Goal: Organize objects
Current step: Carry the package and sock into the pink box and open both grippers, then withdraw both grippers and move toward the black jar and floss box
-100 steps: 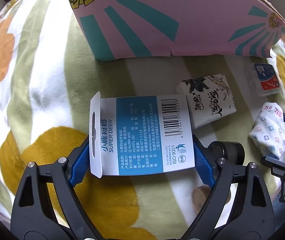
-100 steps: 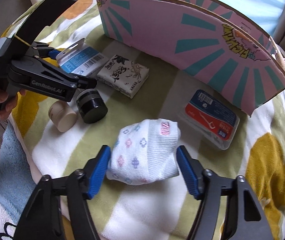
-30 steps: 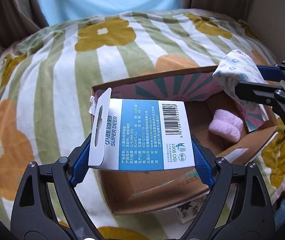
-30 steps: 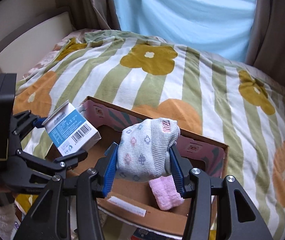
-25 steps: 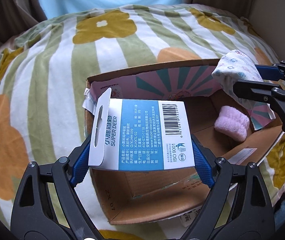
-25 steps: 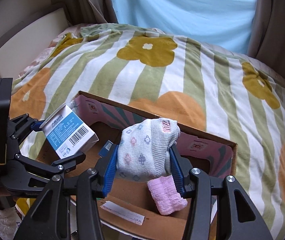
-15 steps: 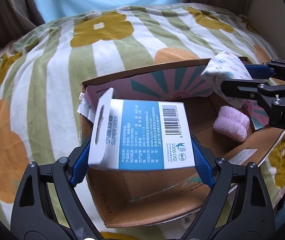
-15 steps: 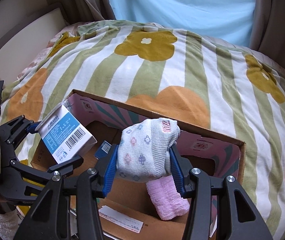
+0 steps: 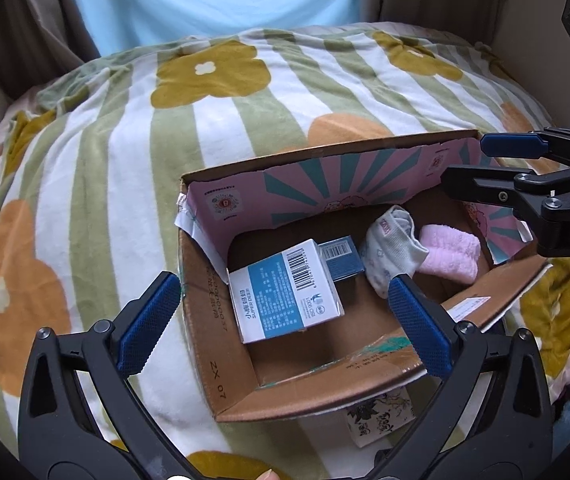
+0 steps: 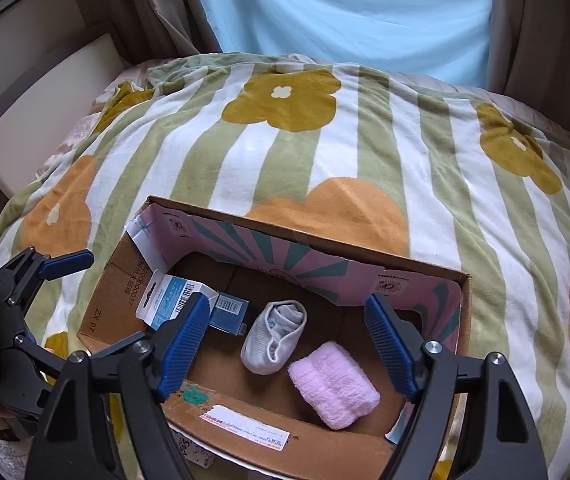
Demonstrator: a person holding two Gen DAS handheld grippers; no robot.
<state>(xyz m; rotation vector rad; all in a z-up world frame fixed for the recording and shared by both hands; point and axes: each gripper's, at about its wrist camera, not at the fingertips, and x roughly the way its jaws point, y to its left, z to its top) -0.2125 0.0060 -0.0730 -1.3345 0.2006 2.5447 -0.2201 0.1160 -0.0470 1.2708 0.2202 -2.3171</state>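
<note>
An open cardboard box (image 9: pixel 201 344) (image 10: pixel 117 292) with a pink and teal inner flap sits on the flowered blanket. Inside lie the white and blue Super Deer carton (image 9: pixel 285 296) (image 10: pixel 169 294), a dark blue carton (image 9: pixel 341 260) (image 10: pixel 229 312), the white patterned sock (image 9: pixel 389 252) (image 10: pixel 275 336) and a pink rolled towel (image 9: pixel 451 254) (image 10: pixel 333 384). My left gripper (image 9: pixel 283 320) is open and empty above the box's near left corner. My right gripper (image 10: pixel 287 344) is open and empty above the box's right half; it also shows in the left wrist view (image 9: pixel 525 168).
The green-striped blanket (image 10: pixel 325 152) with yellow and orange flowers covers the bed. A tissue pack with ink drawings (image 9: pixel 381 412) lies outside the box's near wall. A blue curtain (image 10: pixel 345 8) hangs behind, and a cream headboard (image 10: pixel 45 108) stands at the left.
Both grippers opened over the box. The Super Deer carton dropped from the left gripper into the box, and the sock dropped from the right gripper beside the pink towel.
</note>
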